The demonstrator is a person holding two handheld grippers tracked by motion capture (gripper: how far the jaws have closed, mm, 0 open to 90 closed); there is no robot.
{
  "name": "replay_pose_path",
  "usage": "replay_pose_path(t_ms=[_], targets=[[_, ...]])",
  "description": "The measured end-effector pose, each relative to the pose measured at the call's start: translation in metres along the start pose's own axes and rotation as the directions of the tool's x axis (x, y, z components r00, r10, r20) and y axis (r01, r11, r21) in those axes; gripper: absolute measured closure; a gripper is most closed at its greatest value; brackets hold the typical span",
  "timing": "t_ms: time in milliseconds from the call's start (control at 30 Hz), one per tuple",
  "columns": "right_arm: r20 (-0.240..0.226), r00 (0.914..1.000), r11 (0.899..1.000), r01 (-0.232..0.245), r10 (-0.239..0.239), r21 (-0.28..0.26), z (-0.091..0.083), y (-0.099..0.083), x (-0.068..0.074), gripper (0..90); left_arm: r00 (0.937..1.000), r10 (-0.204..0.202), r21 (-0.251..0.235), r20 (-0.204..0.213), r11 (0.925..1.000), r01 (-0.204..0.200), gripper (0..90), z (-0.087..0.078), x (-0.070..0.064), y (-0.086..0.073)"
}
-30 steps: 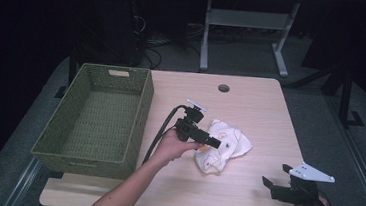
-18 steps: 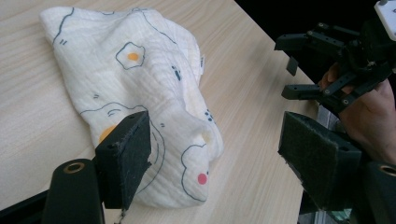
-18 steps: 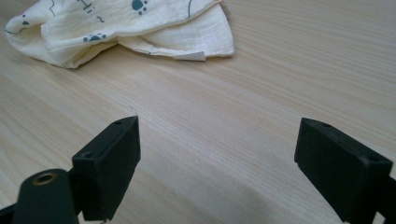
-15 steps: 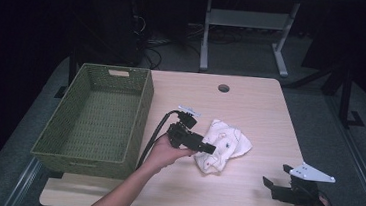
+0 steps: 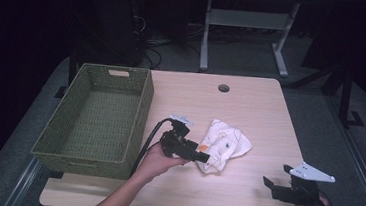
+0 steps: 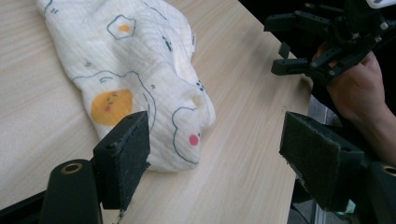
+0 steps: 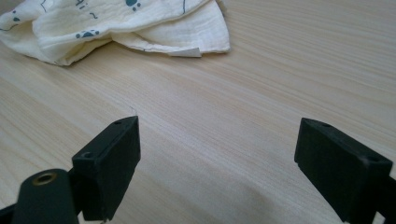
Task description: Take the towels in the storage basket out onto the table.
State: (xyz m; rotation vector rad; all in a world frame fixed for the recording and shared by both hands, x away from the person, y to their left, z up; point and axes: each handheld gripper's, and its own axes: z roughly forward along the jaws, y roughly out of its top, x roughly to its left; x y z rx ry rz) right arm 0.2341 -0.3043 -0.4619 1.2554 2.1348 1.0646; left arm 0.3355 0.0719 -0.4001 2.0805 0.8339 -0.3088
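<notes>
A crumpled white cloth point(image 5: 225, 147) printed with small eggs and cartoon shapes lies in the middle of the table point(image 5: 251, 104). My left gripper point(image 5: 205, 158) is at the cloth's near-left edge, open, its jaws wide apart. In the left gripper view the cloth point(image 6: 140, 79) reaches to the left jaw pad, and bare wood lies between the jaws point(image 6: 219, 163). My right gripper point(image 5: 270, 183) hangs open near the table's front right corner. Its own view looks across bare wood point(image 7: 215, 158) toward the cloth point(image 7: 116, 28), well short of it.
A green woven basket point(image 5: 142, 114), with nothing inside, stands along the table's left side, close to my left hand. A round cable hole point(image 5: 223, 88) sits at the back of the table. Beyond the far edge, a desk frame point(image 5: 248, 23) stands on dark floor.
My left gripper has slid down and toward me along the cloth's left edge, and the cloth has spread out a little. My right gripper has stayed in place.
</notes>
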Motion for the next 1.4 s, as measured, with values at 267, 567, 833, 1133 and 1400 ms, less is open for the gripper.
replay_pose_path(t_ms=[267,567,833,1133,1400], targets=[[-0.001,1.0000,1.000,0.003,-0.003,0.003,0.001,-0.001,0.000,14.0,0.9995,0.026,-0.001,0.016,0.9997,-0.026,24.0,-0.003,-0.005,-0.017],[0.001,1.0000,1.000,-0.003,0.003,0.007,0.001,-0.001,0.000,14.0,0.9994,0.026,-0.002,0.025,0.9997,-0.026,24.0,-0.007,-0.005,-0.034],[-0.002,1.0000,1.000,0.001,-0.001,0.010,0.002,-0.002,0.001,14.0,0.9993,0.037,0.001,0.011,0.9993,-0.037,23.9,-0.012,-0.007,-0.047],[0.002,1.0000,1.000,-0.006,0.006,0.004,0.000,-0.005,0.005,14.0,0.9989,0.044,-0.019,0.018,0.9989,-0.043,23.9,-0.019,-0.011,-0.069],[-0.007,1.0000,1.000,-0.002,0.002,0.000,-0.003,-0.006,0.005,14.0,0.9993,0.025,0.006,0.027,0.9997,-0.026,23.9,-0.012,-0.007,-0.080]])
